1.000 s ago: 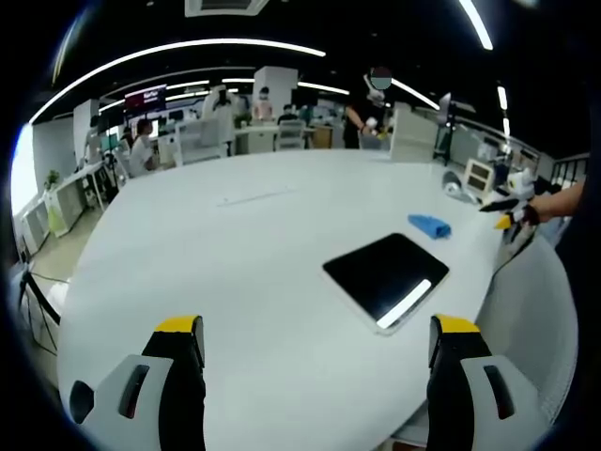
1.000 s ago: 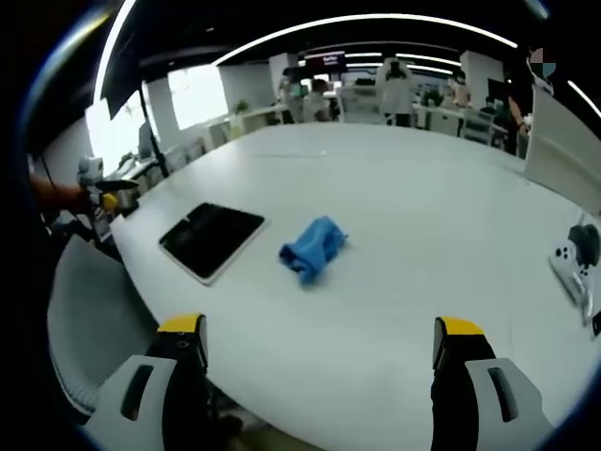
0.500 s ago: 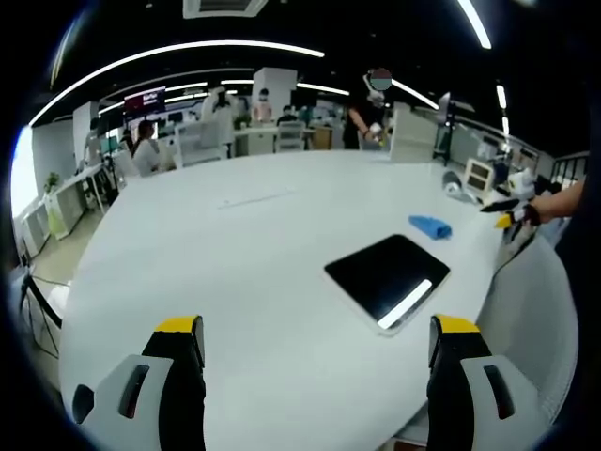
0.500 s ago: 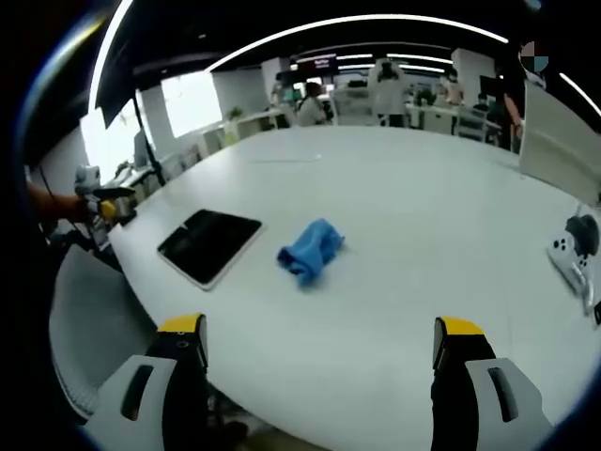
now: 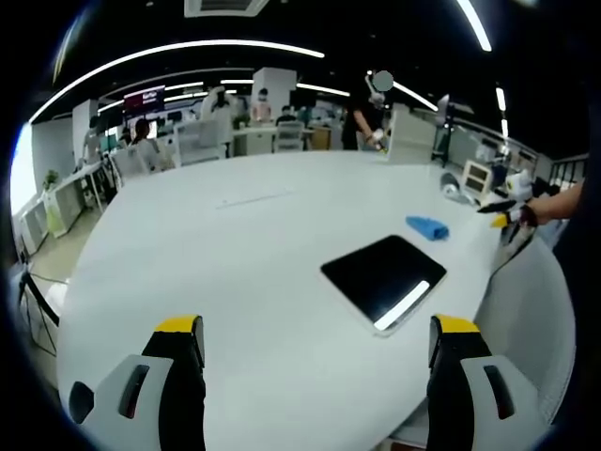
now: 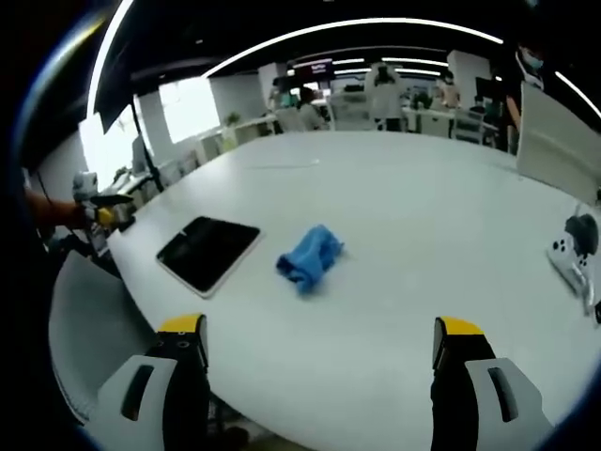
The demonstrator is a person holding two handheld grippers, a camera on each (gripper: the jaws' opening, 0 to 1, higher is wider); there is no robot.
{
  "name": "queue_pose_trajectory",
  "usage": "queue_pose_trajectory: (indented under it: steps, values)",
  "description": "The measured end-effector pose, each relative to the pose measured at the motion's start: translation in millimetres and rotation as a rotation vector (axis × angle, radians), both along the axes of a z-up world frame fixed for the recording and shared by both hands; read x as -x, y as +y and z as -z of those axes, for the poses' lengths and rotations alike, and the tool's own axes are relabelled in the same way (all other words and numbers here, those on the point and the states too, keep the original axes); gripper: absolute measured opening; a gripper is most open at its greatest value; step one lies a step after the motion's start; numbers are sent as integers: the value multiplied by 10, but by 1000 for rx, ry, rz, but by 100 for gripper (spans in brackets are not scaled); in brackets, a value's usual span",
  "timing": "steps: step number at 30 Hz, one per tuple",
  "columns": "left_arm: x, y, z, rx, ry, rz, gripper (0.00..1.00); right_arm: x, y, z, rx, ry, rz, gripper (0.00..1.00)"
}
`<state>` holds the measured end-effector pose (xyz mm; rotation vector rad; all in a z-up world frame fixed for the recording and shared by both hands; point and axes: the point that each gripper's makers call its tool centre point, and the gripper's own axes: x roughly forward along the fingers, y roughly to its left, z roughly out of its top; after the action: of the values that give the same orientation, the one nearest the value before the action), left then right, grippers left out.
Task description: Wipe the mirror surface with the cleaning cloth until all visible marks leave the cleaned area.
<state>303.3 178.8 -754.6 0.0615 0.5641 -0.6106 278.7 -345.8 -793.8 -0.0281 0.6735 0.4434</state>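
A dark rectangular mirror [image 5: 383,275] with a white rim lies flat on the white table [image 5: 235,263], right of centre in the left gripper view; a ceiling light reflects in its near corner. In the right gripper view the mirror [image 6: 208,254] lies left of a crumpled blue cloth [image 6: 310,256]. The cloth [image 5: 427,226] also lies just beyond the mirror in the left gripper view. My left gripper [image 5: 315,343] is open above the table's near edge, nothing between its jaws. My right gripper [image 6: 319,343] is open too, short of the cloth. Each gripper appears small at the other view's edge, right gripper [image 5: 505,212], left gripper [image 6: 105,210].
A white game controller [image 6: 573,256] lies at the table's right edge. A grey chair back [image 6: 89,324] stands by the table near the mirror. A white partition [image 6: 559,141] rises at the far right. Desks, screens and several people fill the office behind.
Both views have shifted only slightly with my hands. The mirror and the cloth lie where they were, and both grippers stay open.
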Motion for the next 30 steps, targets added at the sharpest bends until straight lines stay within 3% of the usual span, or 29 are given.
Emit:
queue_pose_trajectory:
  steps: [7, 8, 11, 15, 18, 24, 30]
  values:
    - [21, 19, 5, -4, 3, -7, 100, -66, 72, -37, 2, -7, -7, 99]
    - [22, 23, 7, -3, 3, -9, 100, -105, 108, -83, -24, -13, 1, 99]
    - [22, 19, 7, -4, 1, -11, 100, -296, 144, -265, -30, -59, 17, 99]
    - [21, -6, 10, -1, 2, -7, 100, -618, 237, -440, -102, -88, 54, 97]
    - [12, -18, 3, -1, 1, -3, 100, -824, 331, -558, -76, -124, 37, 97]
    - [10, -7, 7, -3, 2, -2, 100, -1094, 517, -499, -37, -110, 7, 93]
    - [30, 38, 11, -5, 6, -11, 100, -1242, 636, -292, -5, -35, 13, 80]
